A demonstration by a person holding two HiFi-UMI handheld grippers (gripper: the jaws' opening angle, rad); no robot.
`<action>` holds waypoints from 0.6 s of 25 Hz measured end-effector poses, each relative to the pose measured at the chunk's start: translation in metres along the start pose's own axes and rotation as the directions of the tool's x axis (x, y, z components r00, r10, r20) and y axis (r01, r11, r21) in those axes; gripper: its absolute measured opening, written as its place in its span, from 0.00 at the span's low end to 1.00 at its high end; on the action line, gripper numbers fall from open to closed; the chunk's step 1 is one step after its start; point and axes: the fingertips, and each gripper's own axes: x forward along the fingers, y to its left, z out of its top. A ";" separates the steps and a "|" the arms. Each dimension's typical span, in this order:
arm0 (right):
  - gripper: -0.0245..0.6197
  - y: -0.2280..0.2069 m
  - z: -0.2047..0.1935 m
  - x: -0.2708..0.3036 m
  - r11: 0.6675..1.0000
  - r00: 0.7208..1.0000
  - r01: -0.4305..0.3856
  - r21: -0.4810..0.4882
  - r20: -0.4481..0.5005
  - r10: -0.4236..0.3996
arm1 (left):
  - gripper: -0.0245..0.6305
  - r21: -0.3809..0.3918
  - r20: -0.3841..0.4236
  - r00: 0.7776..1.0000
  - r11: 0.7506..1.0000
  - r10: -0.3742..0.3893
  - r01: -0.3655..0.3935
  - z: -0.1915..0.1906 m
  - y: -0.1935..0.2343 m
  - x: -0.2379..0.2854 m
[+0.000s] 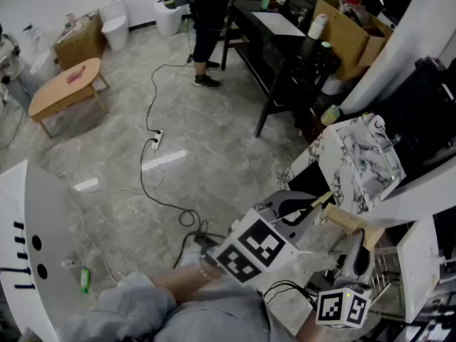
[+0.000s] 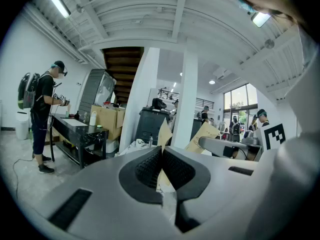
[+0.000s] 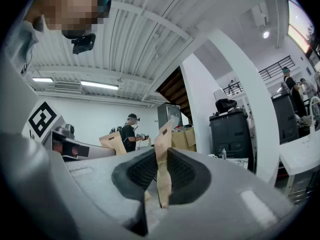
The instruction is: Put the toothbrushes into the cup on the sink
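In the head view both grippers are raised in front of my body, beside a marble-patterned counter (image 1: pixel 356 159). My left gripper (image 1: pixel 317 204) is shut on a thin tan paper packet (image 1: pixel 325 198). In the left gripper view that packet (image 2: pixel 163 131) stands pinched between the ribbed pads (image 2: pixel 145 166). My right gripper (image 1: pixel 354 242) is shut on a second tan paper packet (image 1: pixel 349 223). The right gripper view shows this packet (image 3: pixel 163 149) upright in the jaws, and the other gripper's packet (image 3: pixel 114 143) to the left. I cannot see what is inside either packet. No cup or sink is recognisable.
A person (image 1: pixel 205 20) stands at a black table (image 1: pixel 274 30) at the back. Cables (image 1: pixel 153 141) trail over the grey floor. A low wooden table (image 1: pixel 64 87) is far left and a cardboard box (image 1: pixel 349 27) top right. A wire rack (image 1: pixel 388 262) sits by my right gripper.
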 end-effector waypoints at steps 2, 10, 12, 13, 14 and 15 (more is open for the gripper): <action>0.11 0.008 -0.009 0.029 0.997 0.997 -0.074 0.007 0.002 0.074 | 0.05 -0.002 0.006 0.996 0.996 0.087 -0.087 -0.003 0.030 -0.002; 0.11 -0.022 -0.020 0.063 0.996 0.996 -0.091 0.022 -0.001 0.091 | 0.04 -0.012 0.019 0.987 0.987 0.163 -0.162 0.003 0.061 0.033; 0.11 -0.029 -0.019 0.060 0.997 0.998 -0.070 0.019 0.003 0.070 | 0.04 -0.011 0.021 0.989 0.989 0.146 -0.146 0.004 0.059 0.040; 0.11 -0.030 -0.018 0.059 0.998 0.998 -0.064 0.019 0.004 0.064 | 0.05 -0.010 0.022 0.990 0.990 0.141 -0.141 0.004 0.058 0.041; 0.11 -0.031 -0.019 0.057 0.998 0.998 -0.059 0.020 0.004 0.059 | 0.04 -0.008 0.022 0.990 0.990 0.138 -0.138 0.004 0.057 0.041; 0.11 -0.030 -0.019 0.057 0.998 0.999 -0.054 0.023 0.004 0.054 | 0.04 -0.007 0.021 0.991 0.991 0.135 -0.135 0.004 0.057 0.040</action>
